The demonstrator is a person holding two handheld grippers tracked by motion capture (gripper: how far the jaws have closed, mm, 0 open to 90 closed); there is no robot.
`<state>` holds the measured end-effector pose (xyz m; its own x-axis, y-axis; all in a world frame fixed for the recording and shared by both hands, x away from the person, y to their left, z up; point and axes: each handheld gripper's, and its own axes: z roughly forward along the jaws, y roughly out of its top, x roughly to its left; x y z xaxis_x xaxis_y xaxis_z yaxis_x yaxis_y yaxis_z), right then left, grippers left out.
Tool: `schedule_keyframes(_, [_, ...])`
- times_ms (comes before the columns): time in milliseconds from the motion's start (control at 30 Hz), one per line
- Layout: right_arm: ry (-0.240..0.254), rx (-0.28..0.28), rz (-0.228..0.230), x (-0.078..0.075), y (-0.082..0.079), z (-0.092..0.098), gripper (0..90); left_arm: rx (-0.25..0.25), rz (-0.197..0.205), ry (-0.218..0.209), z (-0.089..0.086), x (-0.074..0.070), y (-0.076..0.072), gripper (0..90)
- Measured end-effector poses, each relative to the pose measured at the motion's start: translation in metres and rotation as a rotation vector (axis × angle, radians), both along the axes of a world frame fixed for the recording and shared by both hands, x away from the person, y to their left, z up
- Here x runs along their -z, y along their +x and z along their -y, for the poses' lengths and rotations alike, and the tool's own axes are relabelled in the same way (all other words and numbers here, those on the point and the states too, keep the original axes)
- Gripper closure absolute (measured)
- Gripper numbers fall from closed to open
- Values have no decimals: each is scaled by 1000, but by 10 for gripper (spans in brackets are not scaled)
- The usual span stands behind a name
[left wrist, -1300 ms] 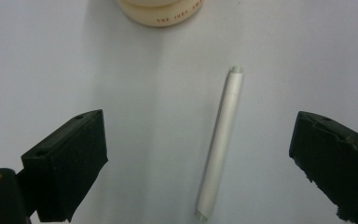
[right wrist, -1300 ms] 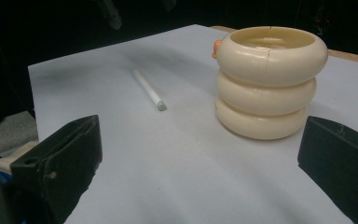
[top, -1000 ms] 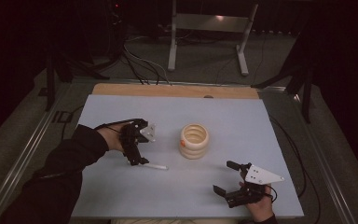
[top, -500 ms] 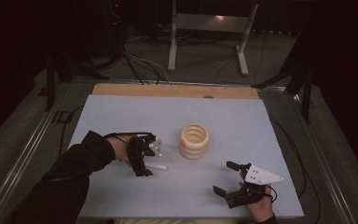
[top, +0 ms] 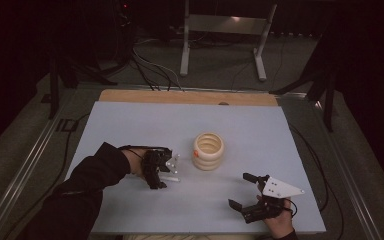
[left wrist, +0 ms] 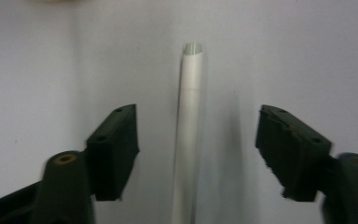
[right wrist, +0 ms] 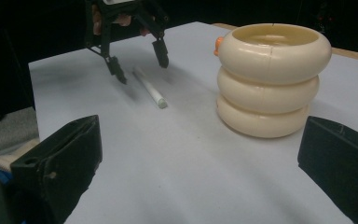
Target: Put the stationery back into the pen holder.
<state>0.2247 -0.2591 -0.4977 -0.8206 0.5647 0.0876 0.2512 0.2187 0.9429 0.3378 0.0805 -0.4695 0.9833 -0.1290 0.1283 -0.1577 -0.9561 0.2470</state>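
A thin white stick (top: 173,178) lies flat on the pale table (top: 130,125). My left gripper (top: 159,176) points down over it, a jaw on either side. In the left gripper view the stick (left wrist: 189,140) runs up between the pads, which stand clear of it. The left gripper (left wrist: 193,116) has just been closing and is still open. From the right gripper view I see that left gripper (right wrist: 140,67) straddling the stick (right wrist: 149,87). My right gripper (top: 240,190) rests open near the front edge, nothing between its jaws.
A cream holder of three stacked rings (top: 208,150) with a small orange tab stands mid-table, right of the stick; it looms close in the right gripper view (right wrist: 272,79). A wooden strip (top: 180,96) edges the far side. Cables and stand legs lie on the floor beyond.
My left gripper has come down and nearer over the stick, and its jaws have narrowed around it. The right gripper and the ring holder have not moved.
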Motion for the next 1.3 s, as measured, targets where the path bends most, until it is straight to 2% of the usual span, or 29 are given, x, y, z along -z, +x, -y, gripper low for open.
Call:
schedule_keyframes(100, [-1,1,0,0,0,0,0,5,13,15,4,3,0,361])
schedule_keyframes(300, [-1,1,2,0,0,0,0,3,17,54,11,9,1,489])
schedule_keyframes(733, [1,0,5,-1,-1,1,0,28,7,71,23,19,-1,655])
schedule_keyframes(1000, [-1,0,6,-1,-1,1,0,17,8,82,24,20,2,708])
schedule_keyframes(1300, [-1,-1,3,-1,-1,0,0,27,0,90,25,21,1,780])
